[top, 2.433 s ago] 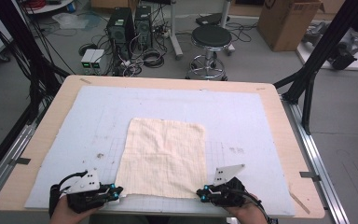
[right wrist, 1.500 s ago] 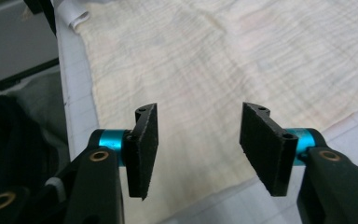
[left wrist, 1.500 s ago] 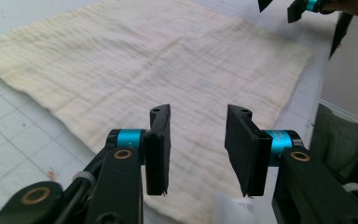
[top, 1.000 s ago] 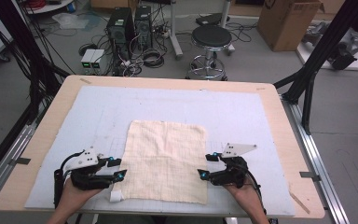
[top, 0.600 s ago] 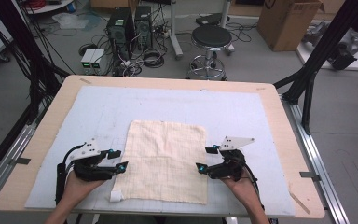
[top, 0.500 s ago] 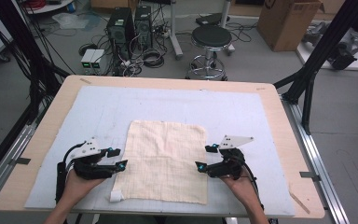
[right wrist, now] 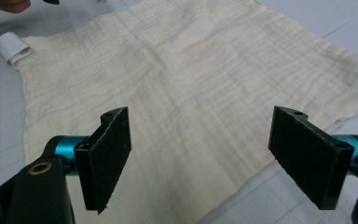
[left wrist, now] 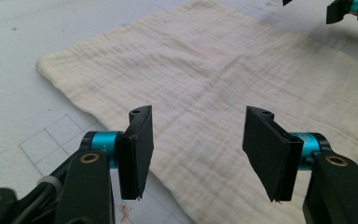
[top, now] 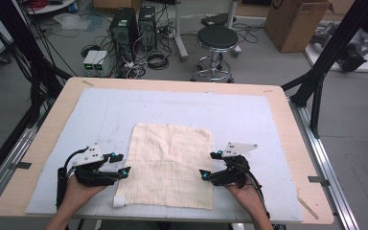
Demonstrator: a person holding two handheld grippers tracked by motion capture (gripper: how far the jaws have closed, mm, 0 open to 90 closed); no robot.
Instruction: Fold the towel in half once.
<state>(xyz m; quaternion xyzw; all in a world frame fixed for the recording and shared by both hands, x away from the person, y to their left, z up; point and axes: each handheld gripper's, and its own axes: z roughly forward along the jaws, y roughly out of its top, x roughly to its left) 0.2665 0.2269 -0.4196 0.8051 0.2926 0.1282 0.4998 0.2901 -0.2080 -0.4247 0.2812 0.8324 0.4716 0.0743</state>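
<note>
A fixed camera above the near edge looks forward and down across the whole tabletop to the floor beyond. Two close cameras — one riding on each tool — look low along black jaws from the left and right sides toward the middle. All three share the cream cloth — each riding view catching the opposite tool's corner.

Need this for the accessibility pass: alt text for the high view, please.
A cream cloth lies flat on a pale mat covering a wooden table, with a person's left gripper and right gripper at its two side edges, jaws open. A white tag sticks out at the cloth's near left corner.
</note>
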